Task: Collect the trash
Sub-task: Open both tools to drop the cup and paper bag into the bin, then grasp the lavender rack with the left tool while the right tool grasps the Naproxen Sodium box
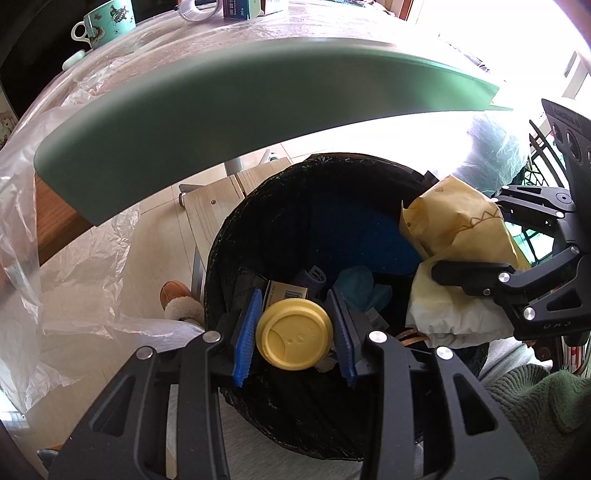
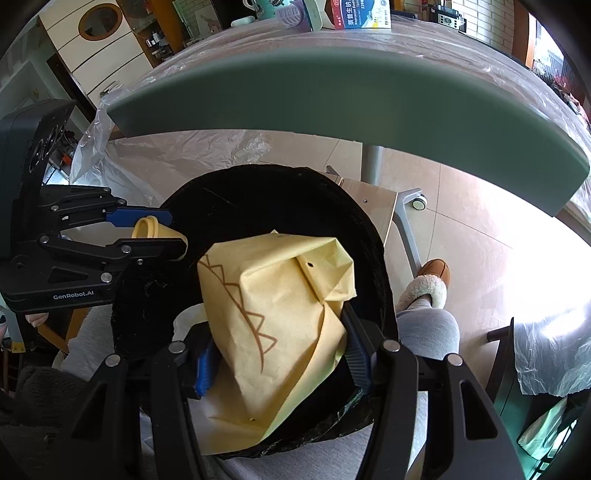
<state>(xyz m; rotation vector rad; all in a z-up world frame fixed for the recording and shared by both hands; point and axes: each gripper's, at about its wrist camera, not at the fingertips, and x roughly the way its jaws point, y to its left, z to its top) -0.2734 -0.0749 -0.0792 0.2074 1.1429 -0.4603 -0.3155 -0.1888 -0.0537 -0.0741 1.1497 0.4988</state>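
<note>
Much of what I see is blocked. A blurred grey-green table edge [image 1: 229,110] arches across the top of both wrist views and hides most of the tabletop behind it. Inside the round bin lined with a black plastic bag [image 1: 236,258] the depths are too dark to read; I can make out only a small cardboard box with a barcode [image 1: 288,293], a crumpled teal scrap [image 1: 364,291] and a greyish ribbed piece, all partly covered by my left gripper [image 1: 295,334].

That left gripper is clamped on a round pale-yellow plastic lid [image 1: 293,334], held between its blue pads over the near rim of the bin. My right gripper [image 2: 280,354] has a crumpled yellow paper bag with a brown zigzag line [image 2: 273,310] between its fingers, over the bin's mouth; the paper hides the pads' faces, so I can't say whether they still press on it. White paper [image 1: 454,314] under the bag is cut off by the gripper.

Clear plastic sheeting [image 1: 74,288] drapes off the table's left edge toward the tiled floor. At the table's far edge stand a teal patterned mug [image 1: 107,22] and a printed carton [image 2: 358,14], partly cropped. A leg in grey fabric and a tan fleece-lined slipper [image 2: 432,280] rest on the floor beside the bin.
</note>
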